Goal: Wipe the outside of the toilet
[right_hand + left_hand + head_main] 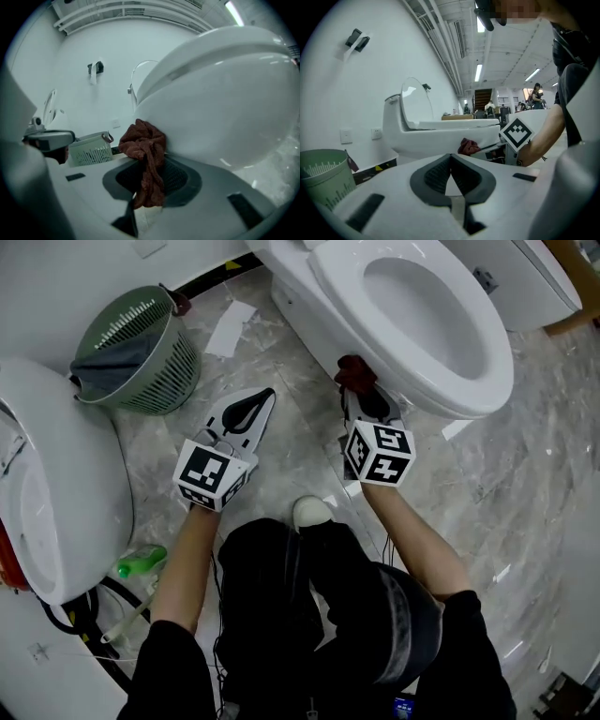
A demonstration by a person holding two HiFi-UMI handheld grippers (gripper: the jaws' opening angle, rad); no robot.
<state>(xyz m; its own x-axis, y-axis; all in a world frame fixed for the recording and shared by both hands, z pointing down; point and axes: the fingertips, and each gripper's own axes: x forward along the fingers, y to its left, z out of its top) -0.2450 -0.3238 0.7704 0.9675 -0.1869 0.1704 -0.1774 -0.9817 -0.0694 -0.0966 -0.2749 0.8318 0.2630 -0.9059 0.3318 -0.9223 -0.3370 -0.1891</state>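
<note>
Grey marble floor [534,465] under a white toilet [441,381], green mesh basket [141,352], paper sheet [230,329], green bottle [141,563].

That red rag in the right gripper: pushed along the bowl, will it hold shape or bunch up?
Probably floppy: the rag droops in folds from the right gripper, so it will likely bunch. Its wadded top rests against the glossy toilet bowl, so it should slide easily.
</note>
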